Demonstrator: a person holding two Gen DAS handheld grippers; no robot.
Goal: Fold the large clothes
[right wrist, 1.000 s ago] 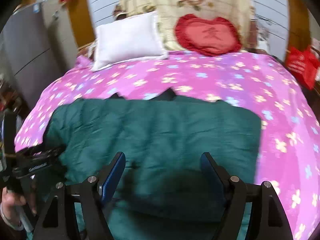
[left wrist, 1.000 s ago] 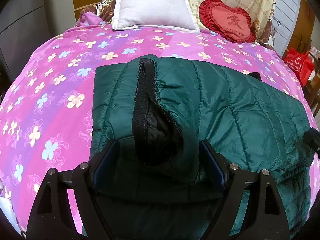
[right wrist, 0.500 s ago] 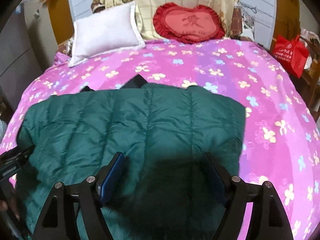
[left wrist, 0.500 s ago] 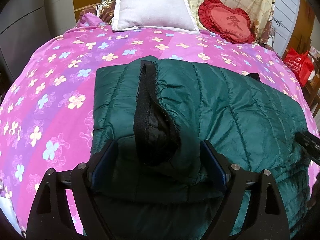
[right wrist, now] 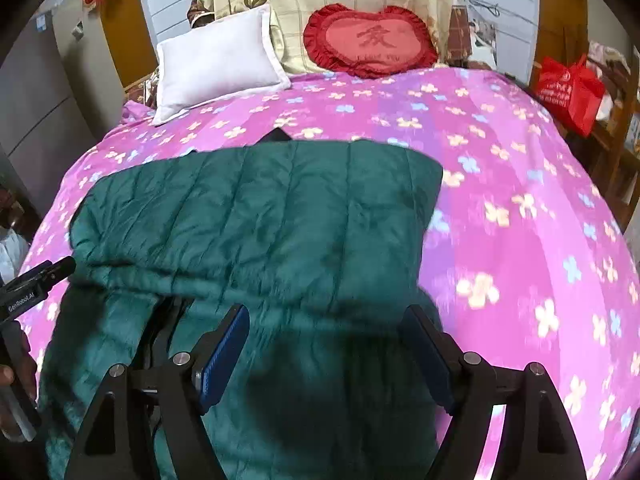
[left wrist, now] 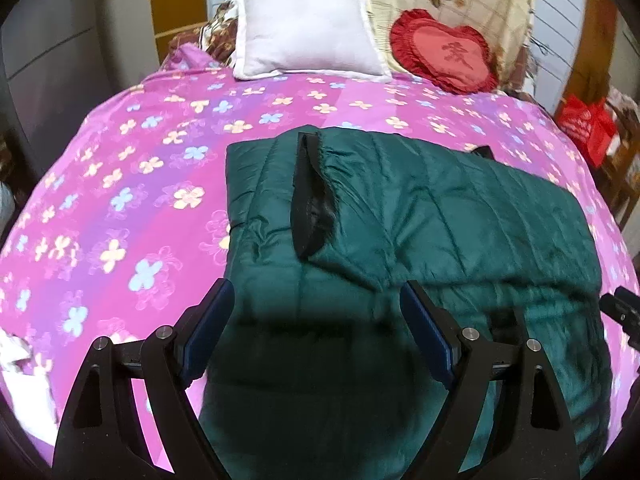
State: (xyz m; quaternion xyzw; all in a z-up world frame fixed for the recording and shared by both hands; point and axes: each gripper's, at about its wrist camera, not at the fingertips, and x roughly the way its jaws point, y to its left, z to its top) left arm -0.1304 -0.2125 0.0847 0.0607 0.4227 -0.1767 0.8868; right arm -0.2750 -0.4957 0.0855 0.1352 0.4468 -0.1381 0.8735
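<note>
A dark green quilted jacket [left wrist: 440, 216] lies partly folded on the pink flowered bedspread [left wrist: 120, 184]; it also shows in the right wrist view [right wrist: 280, 216]. Its black-lined collar opening [left wrist: 310, 208] lies on top at the left. My left gripper [left wrist: 316, 320] is open and empty, above the jacket's near left part. My right gripper [right wrist: 326, 340] is open and empty, above the jacket's near right part. The left gripper's tip [right wrist: 40, 280] shows at the left edge of the right wrist view.
A white pillow [left wrist: 304, 36] and a red heart cushion [left wrist: 444, 56] lie at the bed's head. A red bag [right wrist: 568, 92] hangs to the right of the bed. Grey cabinets [left wrist: 48, 40] stand at the left. Bare bedspread [right wrist: 520, 200] lies right of the jacket.
Both grippers have pulled back and risen from the jacket. The raised collar part that lay between the left fingers now rests flat, farther away. The right view has swung rightwards.
</note>
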